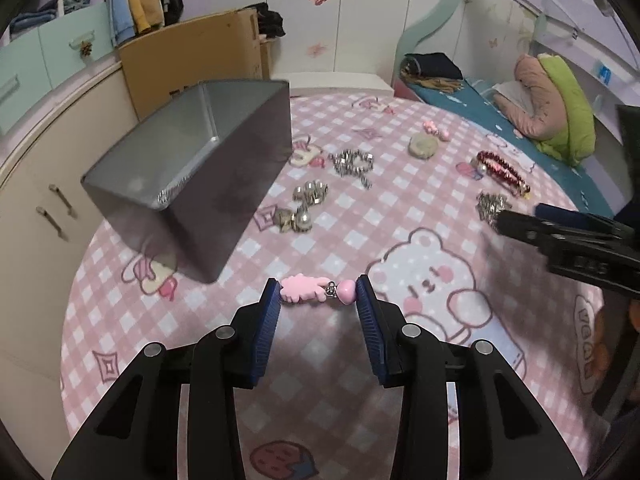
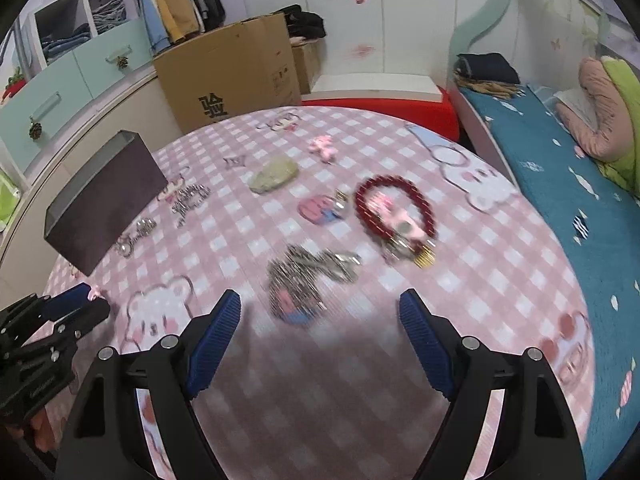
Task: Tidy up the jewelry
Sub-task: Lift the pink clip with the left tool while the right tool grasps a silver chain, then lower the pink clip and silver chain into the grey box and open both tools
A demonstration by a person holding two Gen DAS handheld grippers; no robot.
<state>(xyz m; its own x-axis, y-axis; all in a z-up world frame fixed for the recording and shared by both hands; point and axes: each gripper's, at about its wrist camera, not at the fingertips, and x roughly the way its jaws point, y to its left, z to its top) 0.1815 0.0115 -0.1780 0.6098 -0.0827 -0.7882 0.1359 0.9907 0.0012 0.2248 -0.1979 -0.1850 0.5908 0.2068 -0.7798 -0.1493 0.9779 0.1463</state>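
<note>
Basically left hand-held gripper (image 1: 318,294) brackets the pink charm (image 1: 316,291) end-to-end, pads apparently touching: light, rigid, slippery plastic, flimsy link; right hand-held gripper (image 2: 320,312) wide open, empty, chain (image 2: 308,276) at 12 o'clock.

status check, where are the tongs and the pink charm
Left tongs closed on pink charm. Right tongs open, empty, over silver chain. Grey box unobstructed.

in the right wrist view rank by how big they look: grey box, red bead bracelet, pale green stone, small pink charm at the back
1. grey box
2. red bead bracelet
3. pale green stone
4. small pink charm, farthest away, so its true size is unsure
</note>
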